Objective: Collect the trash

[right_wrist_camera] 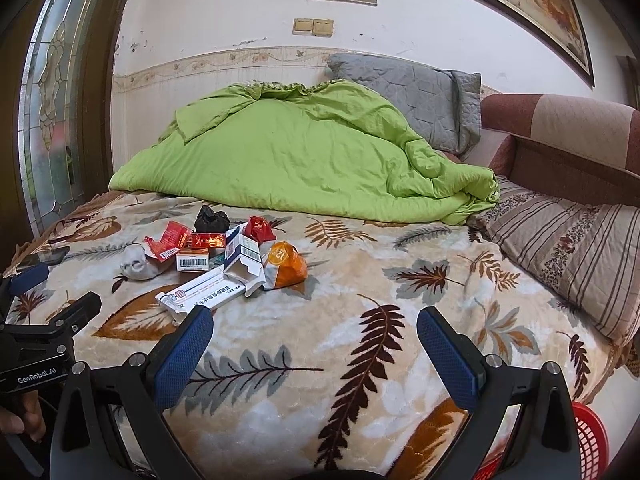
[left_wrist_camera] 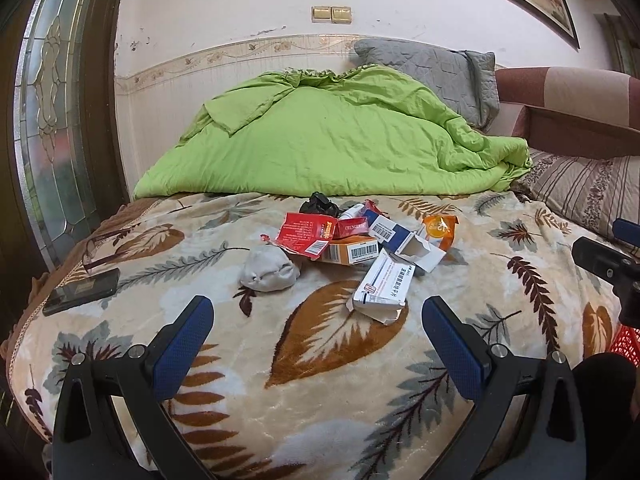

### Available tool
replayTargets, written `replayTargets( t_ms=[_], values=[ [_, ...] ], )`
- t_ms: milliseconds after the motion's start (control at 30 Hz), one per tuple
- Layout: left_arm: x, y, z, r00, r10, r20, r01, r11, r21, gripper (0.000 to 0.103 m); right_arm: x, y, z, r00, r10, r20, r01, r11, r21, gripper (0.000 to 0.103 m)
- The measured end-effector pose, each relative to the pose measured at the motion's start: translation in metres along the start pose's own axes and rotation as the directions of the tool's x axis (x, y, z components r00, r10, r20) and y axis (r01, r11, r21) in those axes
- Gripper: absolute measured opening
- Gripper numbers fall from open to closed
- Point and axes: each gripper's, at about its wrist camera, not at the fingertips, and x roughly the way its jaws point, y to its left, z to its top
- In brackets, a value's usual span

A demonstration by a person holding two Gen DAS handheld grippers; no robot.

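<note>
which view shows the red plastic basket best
The right wrist view: the red plastic mesh basket shows its rim and wall at the bed's lower right corner. The left wrist view catches only a red sliver behind the right gripper.

- "GenRobot.AI" in white on the black body of the left gripper (right_wrist_camera: 36, 376), at nine o'clock of the right wrist view.
- "12" on the orange packet (right_wrist_camera: 286, 264), toward eleven o'clock of centre there.
- Chinese print on the white box (left_wrist_camera: 382, 284); too small to read.
</note>
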Motion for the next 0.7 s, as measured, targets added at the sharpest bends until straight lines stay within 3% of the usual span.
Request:
replayTargets(
  t_ms=[700],
  values=[
    [0.0044,0.0013,0.0035,1.000,-0.003,-0.006,0.003,1.000,-0.003,0.103,-0.0001,-0.0007,-0.0006,1.000,-0.002,-0.001,0.002,1.000,-0.008,0.103]
  ],
)
